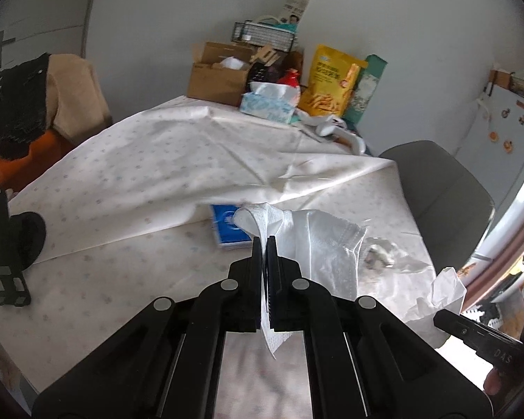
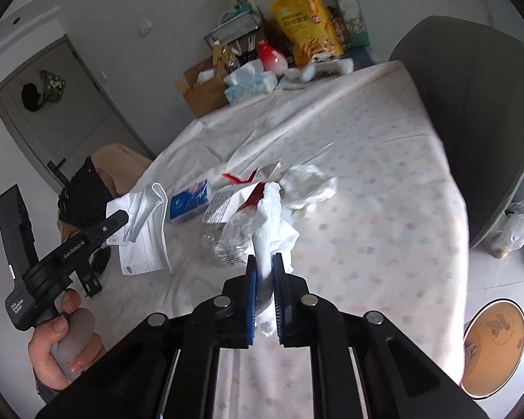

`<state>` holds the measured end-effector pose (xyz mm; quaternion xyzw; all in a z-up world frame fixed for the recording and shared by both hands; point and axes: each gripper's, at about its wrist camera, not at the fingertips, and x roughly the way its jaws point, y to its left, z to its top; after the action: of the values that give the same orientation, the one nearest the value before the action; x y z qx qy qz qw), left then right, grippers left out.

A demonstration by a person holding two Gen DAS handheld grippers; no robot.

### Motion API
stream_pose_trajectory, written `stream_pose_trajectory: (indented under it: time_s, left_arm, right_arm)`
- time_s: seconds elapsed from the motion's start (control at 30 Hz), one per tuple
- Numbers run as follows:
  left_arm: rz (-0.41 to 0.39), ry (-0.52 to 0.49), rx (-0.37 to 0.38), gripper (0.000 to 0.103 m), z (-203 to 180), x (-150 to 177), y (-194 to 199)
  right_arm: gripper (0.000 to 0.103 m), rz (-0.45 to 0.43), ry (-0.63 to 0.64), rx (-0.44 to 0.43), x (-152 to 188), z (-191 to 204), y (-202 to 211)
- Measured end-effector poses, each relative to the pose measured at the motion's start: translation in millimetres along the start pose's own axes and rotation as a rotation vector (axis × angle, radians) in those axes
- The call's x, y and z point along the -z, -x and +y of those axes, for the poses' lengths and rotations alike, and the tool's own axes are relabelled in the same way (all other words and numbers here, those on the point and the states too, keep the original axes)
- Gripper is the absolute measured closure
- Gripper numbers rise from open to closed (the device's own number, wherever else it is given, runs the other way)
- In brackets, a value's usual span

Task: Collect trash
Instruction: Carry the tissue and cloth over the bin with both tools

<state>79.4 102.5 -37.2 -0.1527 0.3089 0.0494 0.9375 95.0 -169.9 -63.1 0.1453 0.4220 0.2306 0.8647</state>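
- Left gripper (image 1: pixel 264 241) clamped tight on a strip of white tissue (image 1: pixel 262 220), with a face mask (image 1: pixel 332 244) hanging just beside it, lifted above the tablecloth (image 1: pixel 157 160)
- Right gripper (image 2: pixel 264 260) nipped shut on a crumpled white paper wad (image 2: pixel 274 216), pads pressing its lower end
- Still lying on the table: printed wrapper (image 2: pixel 227 206), clear plastic (image 2: pixel 234 234), blue tissue pack (image 2: pixel 188 204), second crumpled tissue (image 2: pixel 311 185)
- Step in hand, by judgement: picking up, both grippers loaded
- Next calls for carrying both loads to a bin; none in view, possibly the plastic bag (image 2: pixel 517 223) on the floor
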Motion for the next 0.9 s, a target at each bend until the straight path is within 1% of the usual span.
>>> stream_pose_trajectory:
  time_s: [0.33,0.6,0.9]
  left_arm:
    - [0.016,-0.091,0.102,0.100,-69.9,1.7,-7.0]
    - [0.052,-0.188,0.177,0.100,-137.5,13.1,-22.0]
    - [0.096,-0.284,0.238,0.099,-204.4,27.9,-41.4]
  right_arm:
    - [0.093,-0.083,-0.065,0.061,-6.8,-48.2,38.0]
    - [0.093,-0.149,-0.160,0.137,-5.2,-111.4,74.3]
    - [0.093,-0.200,-0.263,0.220,8.8,-176.3,105.8]
